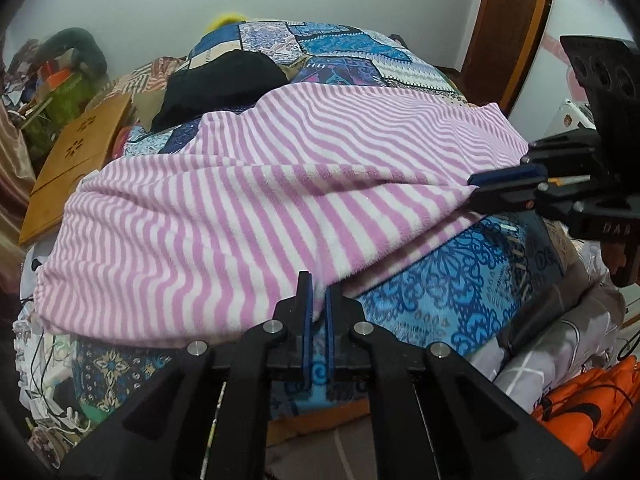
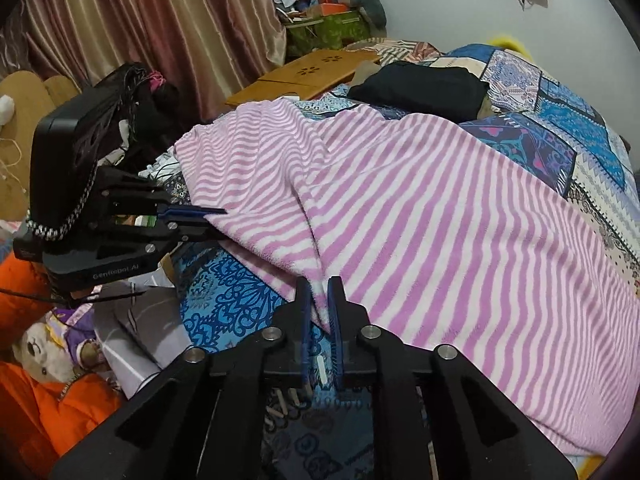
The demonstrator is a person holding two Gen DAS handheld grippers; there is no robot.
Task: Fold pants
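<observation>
1. Here, the pink-and-white striped fleece pants (image 1: 224, 208) lie spread across the blue patchwork bedspread (image 1: 432, 292), covering most of its middle and reaching toward its near edge.
2. The black left gripper with blue pads (image 1: 317, 304) is clamped on the pants' near hem, at the bedspread's near edge; a fold of striped cloth sits pinched between the nearly closed jaws.
3. The black right gripper with blue pads (image 2: 320, 304) is likewise closed on striped cloth, holding another part of the same near edge, further along the bedspread's near side.
4. In the left wrist view the right gripper (image 1: 504, 186) shows side-on, its tips biting the cloth's edge; in the right wrist view the left gripper (image 2: 204, 222) shows the same way at the other end.
5. The step in hand appears to be the start of a fold: both corners of the near edge are taken up, and the cloth between them hangs slightly off the bedspread.
6. The next move likely calls for both hands to lift together and carry the held edge over toward the far side of the bedspread, keeping the span between them taut so that the layers land aligned.
7. A black folded garment (image 1: 220, 84) lies on the bedspread just beyond the pants; the carried edge should come down short of it.
8. A light wooden lap tray with flower cut-outs (image 1: 76, 164) rests beside the bedspread's left side, out of the fold's path.
</observation>
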